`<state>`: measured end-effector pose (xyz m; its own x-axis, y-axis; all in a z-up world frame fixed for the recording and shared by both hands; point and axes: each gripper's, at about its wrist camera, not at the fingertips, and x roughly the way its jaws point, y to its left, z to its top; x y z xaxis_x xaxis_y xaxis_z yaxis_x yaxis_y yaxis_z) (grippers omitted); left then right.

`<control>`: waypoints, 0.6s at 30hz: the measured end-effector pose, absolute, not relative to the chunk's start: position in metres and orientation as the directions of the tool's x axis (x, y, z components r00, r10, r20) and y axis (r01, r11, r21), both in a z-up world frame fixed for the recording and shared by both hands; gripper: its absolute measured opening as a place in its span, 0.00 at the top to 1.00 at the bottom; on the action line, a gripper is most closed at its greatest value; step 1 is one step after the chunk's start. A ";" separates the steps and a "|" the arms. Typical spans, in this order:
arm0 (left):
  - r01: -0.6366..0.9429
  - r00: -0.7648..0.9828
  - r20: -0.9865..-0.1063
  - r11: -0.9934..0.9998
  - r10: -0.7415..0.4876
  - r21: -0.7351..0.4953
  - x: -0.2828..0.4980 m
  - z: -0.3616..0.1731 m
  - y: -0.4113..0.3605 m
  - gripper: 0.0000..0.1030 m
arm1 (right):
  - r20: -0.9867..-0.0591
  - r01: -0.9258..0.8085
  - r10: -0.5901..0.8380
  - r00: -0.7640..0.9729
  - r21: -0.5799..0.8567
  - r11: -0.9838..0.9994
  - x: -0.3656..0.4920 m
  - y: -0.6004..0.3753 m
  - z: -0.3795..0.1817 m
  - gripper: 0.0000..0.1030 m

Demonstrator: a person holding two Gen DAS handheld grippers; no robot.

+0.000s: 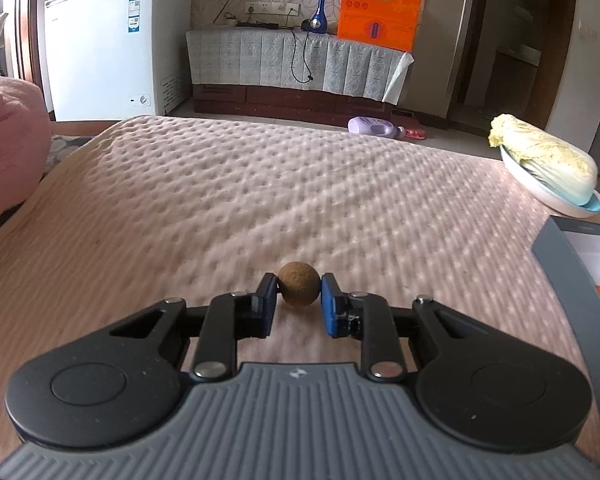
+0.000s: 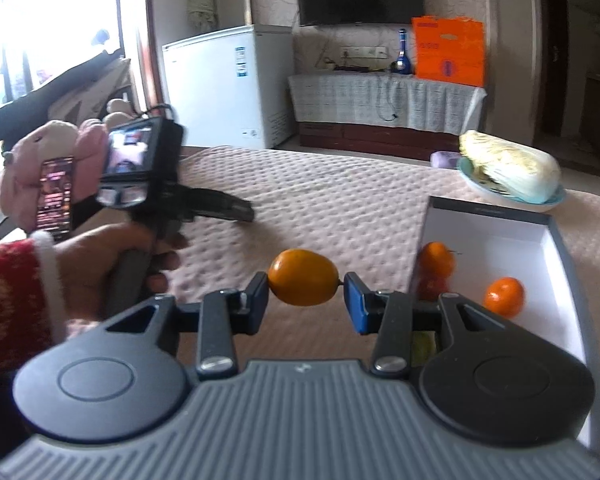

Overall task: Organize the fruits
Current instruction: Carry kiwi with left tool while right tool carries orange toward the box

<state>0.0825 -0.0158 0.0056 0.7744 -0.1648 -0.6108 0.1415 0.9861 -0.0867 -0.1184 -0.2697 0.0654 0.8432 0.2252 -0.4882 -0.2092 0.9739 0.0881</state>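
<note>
My left gripper (image 1: 299, 294) is shut on a small brown round fruit (image 1: 299, 288), held just above the pink quilted bed cover (image 1: 260, 184). My right gripper (image 2: 305, 298) is shut on an oval orange fruit (image 2: 303, 277) and holds it above the cover, left of a white box (image 2: 512, 236) with a grey rim. Two orange fruits (image 2: 436, 260) (image 2: 505, 296) and a red one (image 2: 430, 286) lie in the box. The left gripper also shows in the right wrist view (image 2: 224, 208), held in a hand at left.
A napa cabbage (image 1: 548, 156) lies on a plate (image 1: 540, 192) at the far right of the bed; it also shows in the right wrist view (image 2: 508, 172). The box edge (image 1: 568, 264) is at right. A pink pillow (image 1: 8, 152) lies at left. A freezer (image 1: 112, 44) stands beyond the bed.
</note>
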 end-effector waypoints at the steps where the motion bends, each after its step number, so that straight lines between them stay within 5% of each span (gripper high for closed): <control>1: 0.145 0.776 -0.608 0.986 -0.165 -0.083 0.078 0.008 -0.017 0.73 | -0.488 -0.203 0.219 0.845 0.085 0.975 -0.119 -0.272 0.065 0.57; 18: 0.212 0.787 -0.579 0.975 -0.213 -0.071 -0.027 0.057 -0.054 0.73 | -0.475 -0.203 0.209 0.855 0.065 0.977 -0.137 -0.287 0.066 0.57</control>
